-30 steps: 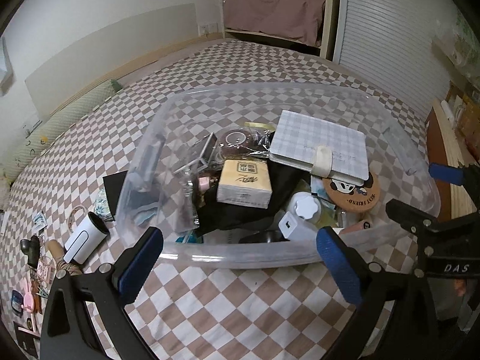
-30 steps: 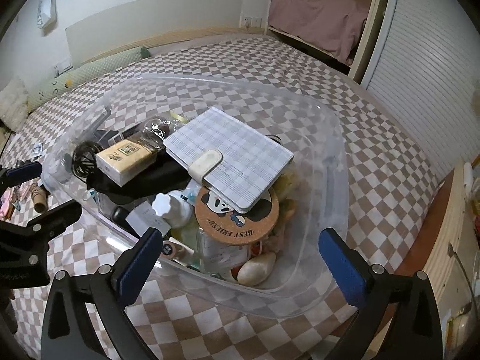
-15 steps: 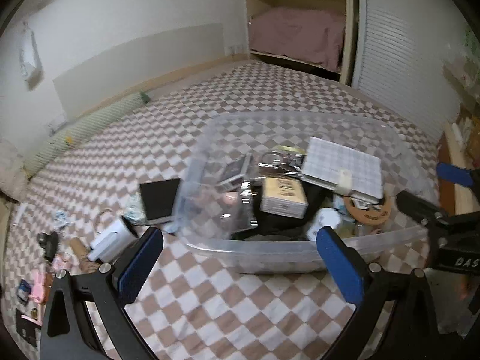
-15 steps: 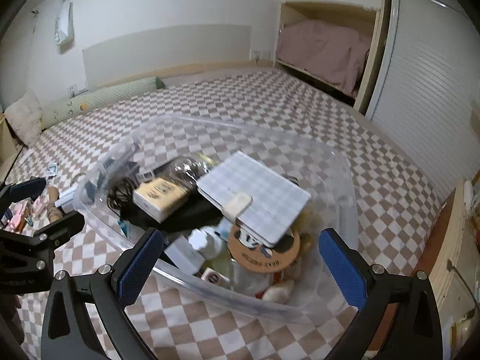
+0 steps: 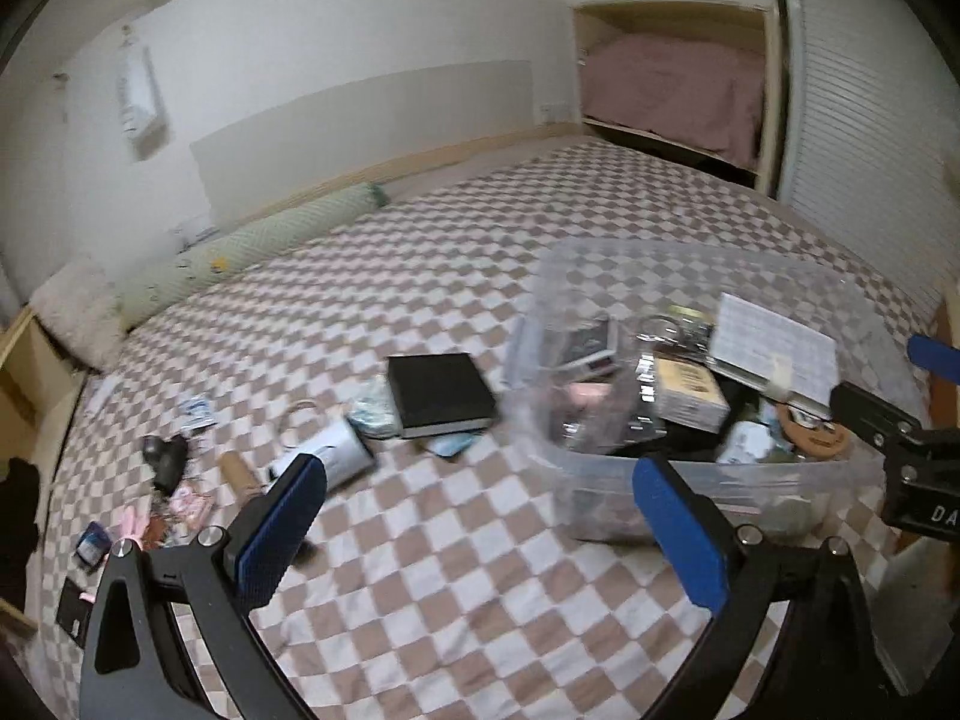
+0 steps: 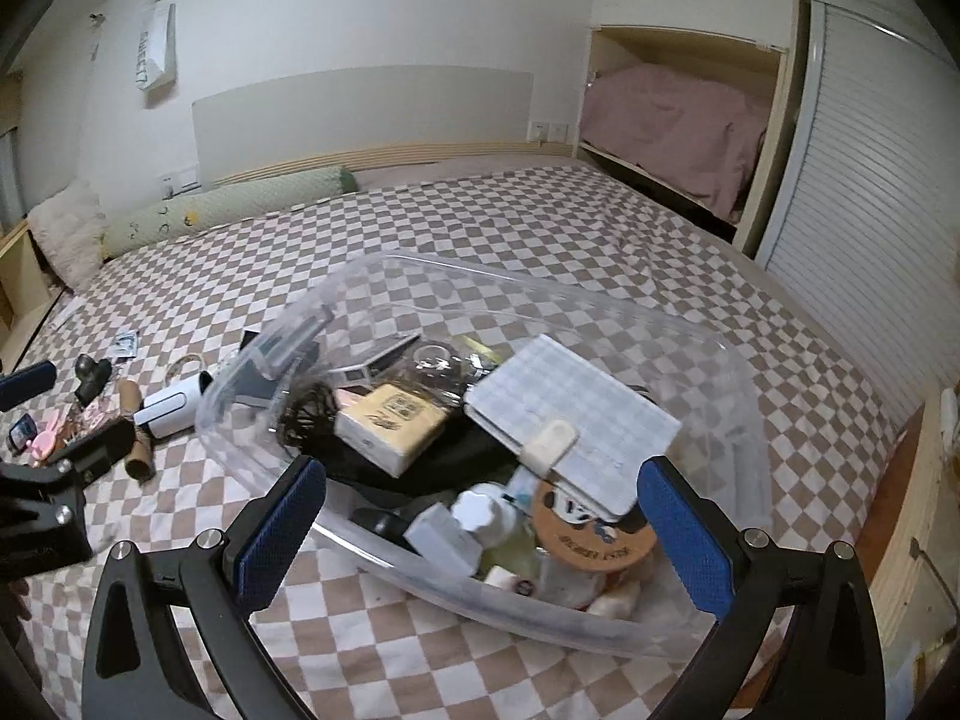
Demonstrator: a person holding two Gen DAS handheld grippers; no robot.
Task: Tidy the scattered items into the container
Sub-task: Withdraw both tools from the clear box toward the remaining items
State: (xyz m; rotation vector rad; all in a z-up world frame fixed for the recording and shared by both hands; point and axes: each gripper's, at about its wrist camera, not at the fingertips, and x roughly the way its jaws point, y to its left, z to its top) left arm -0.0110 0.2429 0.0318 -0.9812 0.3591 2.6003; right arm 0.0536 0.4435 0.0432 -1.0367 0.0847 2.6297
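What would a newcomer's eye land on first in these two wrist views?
Probably the clear plastic bin on the checkered bedspread, heaped with things, a plaid notebook on top. Next, the clutter left of it: a black book and a white cylindrical device. Both grippers, left gripper and right gripper, are open and empty.

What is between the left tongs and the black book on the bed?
Nothing visible blocks it. The left tongs are open and empty, and only bare checkered bedspread lies between them and the black book. A white gadget sits off to the left of that path, and the clear bin is to the right.
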